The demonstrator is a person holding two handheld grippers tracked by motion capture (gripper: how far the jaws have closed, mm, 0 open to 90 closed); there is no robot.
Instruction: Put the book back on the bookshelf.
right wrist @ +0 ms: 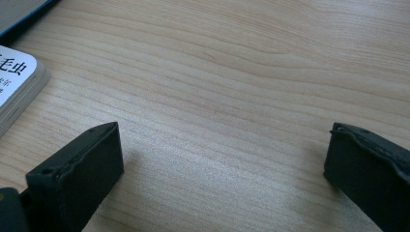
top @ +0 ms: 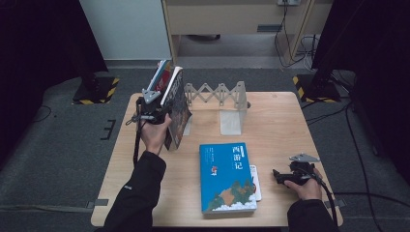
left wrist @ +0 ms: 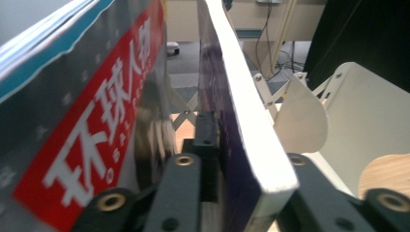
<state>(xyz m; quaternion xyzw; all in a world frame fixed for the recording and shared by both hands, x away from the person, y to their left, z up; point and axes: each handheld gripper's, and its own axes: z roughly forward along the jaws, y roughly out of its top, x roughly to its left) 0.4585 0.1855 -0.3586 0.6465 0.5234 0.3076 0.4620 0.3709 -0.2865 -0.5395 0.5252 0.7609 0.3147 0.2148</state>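
My left gripper (top: 157, 110) is at the table's left, by the left end of a white accordion book rack (top: 220, 94). It is closed on a dark-covered book (top: 178, 108) that stands tilted on its lower edge. In the left gripper view the book (left wrist: 241, 96) sits between the jaws, and the pads lie against its cover and page side. A magazine with a red label (left wrist: 96, 125) leans just to its left. My right gripper (top: 283, 176) rests at the table's front right. Its jaws (right wrist: 222, 145) are wide open over bare wood.
A blue book (top: 227, 176) lies flat at the front middle of the wooden table (top: 280, 125), with a small white book (top: 256, 182) (right wrist: 14, 77) sticking out from under its right side. The rack's white end plates (left wrist: 358, 111) stand right of the held book. Cables and stand bases lie on the floor behind.
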